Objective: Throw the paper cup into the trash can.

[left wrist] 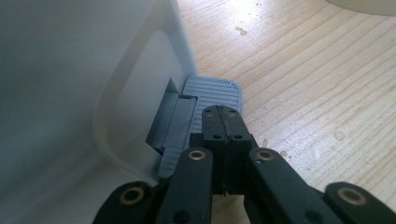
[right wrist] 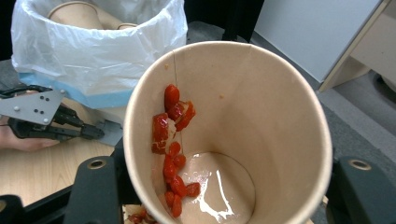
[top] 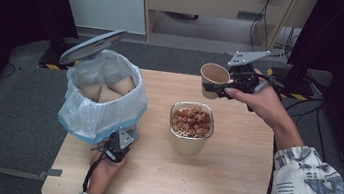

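Pressing the bin's pedal [left wrist: 212,91] with closed left tongs [top: 115,145], the person should hold the lid [top: 92,45] open while right tongs [top: 221,89], clamped on the paper cup [top: 213,80] at two o'clock above the desk [top: 230,175], swing it bin-ward [top: 101,103].

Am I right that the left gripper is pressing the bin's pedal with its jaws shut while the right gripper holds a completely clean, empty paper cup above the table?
Not quite: the paper cup is not clean. The right gripper view shows red bits of food stuck to its inner wall and a wet film at the bottom. The rest holds: the left gripper, jaws shut, presses the bin's pedal, and the right gripper holds the cup above the table.
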A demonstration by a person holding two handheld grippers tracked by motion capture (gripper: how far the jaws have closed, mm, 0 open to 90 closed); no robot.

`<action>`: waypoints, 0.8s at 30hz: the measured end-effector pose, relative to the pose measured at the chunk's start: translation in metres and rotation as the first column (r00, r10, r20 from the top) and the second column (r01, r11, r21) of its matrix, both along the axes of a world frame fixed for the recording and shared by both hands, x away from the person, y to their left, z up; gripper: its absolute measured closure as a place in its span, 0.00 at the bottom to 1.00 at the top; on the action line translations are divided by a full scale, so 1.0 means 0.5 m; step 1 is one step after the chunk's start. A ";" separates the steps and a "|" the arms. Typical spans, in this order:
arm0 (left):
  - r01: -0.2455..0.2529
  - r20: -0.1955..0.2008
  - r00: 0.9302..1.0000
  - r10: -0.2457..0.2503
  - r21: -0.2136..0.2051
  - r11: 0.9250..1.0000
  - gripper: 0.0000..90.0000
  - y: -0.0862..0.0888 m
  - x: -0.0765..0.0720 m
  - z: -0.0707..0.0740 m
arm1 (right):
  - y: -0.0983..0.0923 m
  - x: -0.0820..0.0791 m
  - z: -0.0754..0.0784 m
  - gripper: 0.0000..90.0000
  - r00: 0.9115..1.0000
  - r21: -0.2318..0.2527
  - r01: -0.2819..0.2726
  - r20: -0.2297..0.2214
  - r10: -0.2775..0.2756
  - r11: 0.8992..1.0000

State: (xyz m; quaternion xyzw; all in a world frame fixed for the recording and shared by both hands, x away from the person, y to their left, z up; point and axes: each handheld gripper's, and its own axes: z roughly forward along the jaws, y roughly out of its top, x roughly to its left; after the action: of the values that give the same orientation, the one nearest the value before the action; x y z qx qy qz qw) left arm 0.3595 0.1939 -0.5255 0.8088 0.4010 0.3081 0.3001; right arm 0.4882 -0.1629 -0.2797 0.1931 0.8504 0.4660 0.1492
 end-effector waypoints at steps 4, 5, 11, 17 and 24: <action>-0.001 0.000 1.000 0.001 0.000 1.000 0.99 0.000 0.000 0.000 | 0.009 -0.001 0.003 0.41 1.000 0.005 -0.009 -0.005 0.009 1.000; -0.001 0.000 1.000 0.001 0.000 1.000 0.99 0.000 0.000 0.000 | 0.011 -0.001 0.003 0.41 1.000 0.006 -0.010 -0.006 0.010 1.000; 0.000 -0.001 1.000 0.000 0.003 1.000 0.99 0.000 0.000 0.000 | 0.031 -0.002 0.011 0.41 1.000 0.014 -0.017 -0.020 0.017 1.000; 0.000 -0.001 1.000 0.000 0.003 1.000 0.99 0.000 0.000 0.000 | 0.060 -0.003 0.016 0.41 0.999 0.015 -0.029 -0.031 0.030 0.999; 0.000 0.000 1.000 0.000 0.002 1.000 0.99 0.000 0.000 0.000 | 0.091 -0.001 0.022 0.41 0.999 0.011 -0.035 -0.038 0.036 0.999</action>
State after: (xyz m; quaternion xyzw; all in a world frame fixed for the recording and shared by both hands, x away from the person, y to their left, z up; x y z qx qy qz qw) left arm 0.3594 0.1938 -0.5255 0.8091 0.4008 0.3084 0.2994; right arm 0.4876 -0.1174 -0.2685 0.1876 0.8541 0.4691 0.1238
